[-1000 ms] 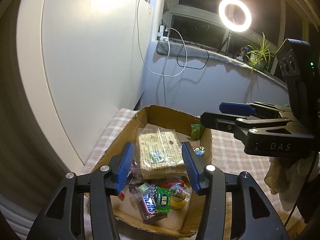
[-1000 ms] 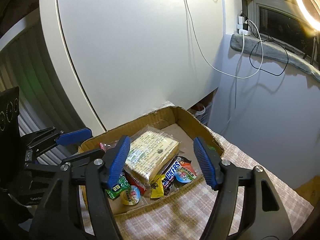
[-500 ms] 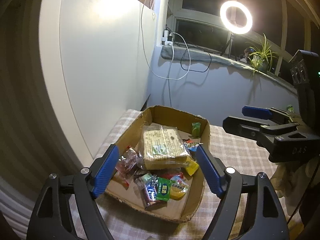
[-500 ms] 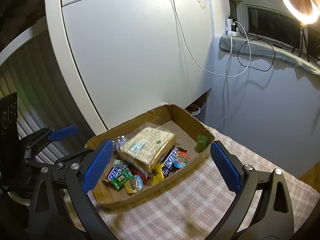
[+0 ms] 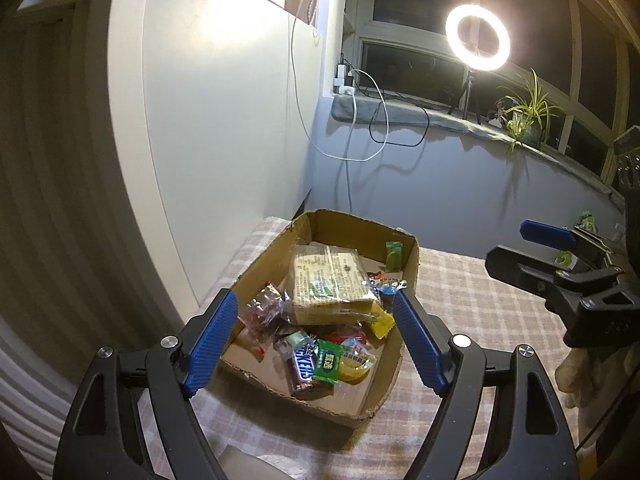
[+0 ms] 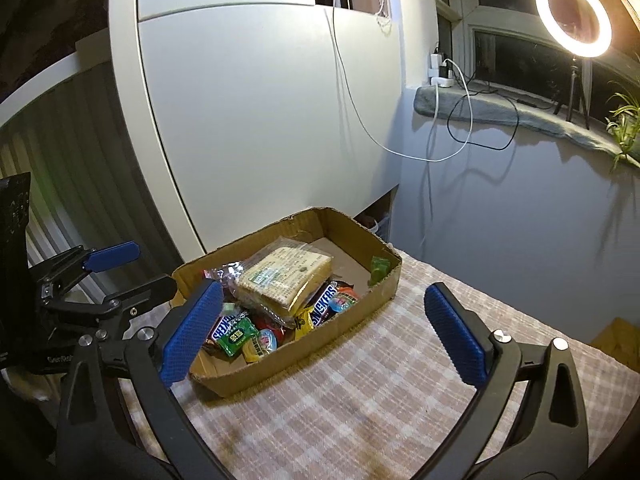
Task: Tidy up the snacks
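Note:
A shallow cardboard box (image 5: 402, 354) (image 6: 362, 320) sits on the checked tablecloth. It holds a large wrapped cracker pack (image 5: 326, 282) (image 6: 286, 276), Snickers bars (image 5: 304, 366) (image 6: 324, 304), a green sachet (image 5: 392, 255) (image 6: 378, 270) and several small sweets. My left gripper (image 5: 316, 340) is open and empty, above the box's near side. My right gripper (image 6: 324, 332) is open and empty, over the box's front edge. Each gripper shows in the other's view: the right one (image 5: 560, 256), the left one (image 6: 100, 276).
A white cupboard door (image 6: 260, 120) stands right behind the box. A lit ring light (image 5: 477, 37) and a plant (image 5: 524, 118) sit on the window sill, with cables (image 6: 460, 120) hanging down the wall. The checked cloth (image 6: 400, 400) spreads to the right of the box.
Both grippers have pulled back and up from the box and their jaws have opened wider. The snacks in the box have not moved.

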### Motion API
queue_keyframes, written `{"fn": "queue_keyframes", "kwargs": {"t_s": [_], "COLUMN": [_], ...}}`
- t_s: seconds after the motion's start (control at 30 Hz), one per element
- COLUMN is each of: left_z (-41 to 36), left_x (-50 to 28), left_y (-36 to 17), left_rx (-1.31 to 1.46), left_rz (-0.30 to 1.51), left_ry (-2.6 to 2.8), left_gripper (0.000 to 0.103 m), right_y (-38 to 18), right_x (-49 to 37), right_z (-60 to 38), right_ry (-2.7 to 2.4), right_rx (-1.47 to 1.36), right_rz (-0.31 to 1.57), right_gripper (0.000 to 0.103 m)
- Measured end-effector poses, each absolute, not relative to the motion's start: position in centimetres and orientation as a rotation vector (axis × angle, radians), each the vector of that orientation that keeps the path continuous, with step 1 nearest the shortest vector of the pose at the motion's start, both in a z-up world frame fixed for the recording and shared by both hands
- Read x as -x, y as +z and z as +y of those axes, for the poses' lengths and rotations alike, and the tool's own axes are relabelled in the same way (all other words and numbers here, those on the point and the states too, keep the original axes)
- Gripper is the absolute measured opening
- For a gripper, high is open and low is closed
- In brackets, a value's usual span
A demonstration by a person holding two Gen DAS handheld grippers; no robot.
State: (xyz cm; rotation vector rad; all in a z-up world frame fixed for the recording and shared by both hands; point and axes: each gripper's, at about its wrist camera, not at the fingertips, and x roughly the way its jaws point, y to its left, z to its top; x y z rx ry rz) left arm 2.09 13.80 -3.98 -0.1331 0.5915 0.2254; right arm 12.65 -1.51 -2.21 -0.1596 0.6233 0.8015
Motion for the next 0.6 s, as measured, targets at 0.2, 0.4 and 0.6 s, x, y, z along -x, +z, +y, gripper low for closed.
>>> {"fn": "queue_keyframes", "kwargs": {"t_s": [0.2,0.4,0.6], "left_z": [13.5,13.1,12.9], "left_x": [-1.8,-1.8,-1.7], "left_y": [-3.6,-3.6,-3.5], "left_rx": [0.130,0.124,0.125], "left_rz": [0.582,0.581,0.580], "left_ry": [0.231,0.229,0.230], "left_gripper": [0.080,0.080,0.080], "right_y": [-2.1,-2.3,-2.5], "right_x": [-12.1,-11.9,-11.9], "right_z": [-2.3,-2.8,-3.2], "right_ry": [0.789,0.785,0.776], "right_rx": [0.161,0.154,0.145], "right_rz": [0.624,0.632,0.642], "right_gripper": [0.103,0.103,0.103]}}
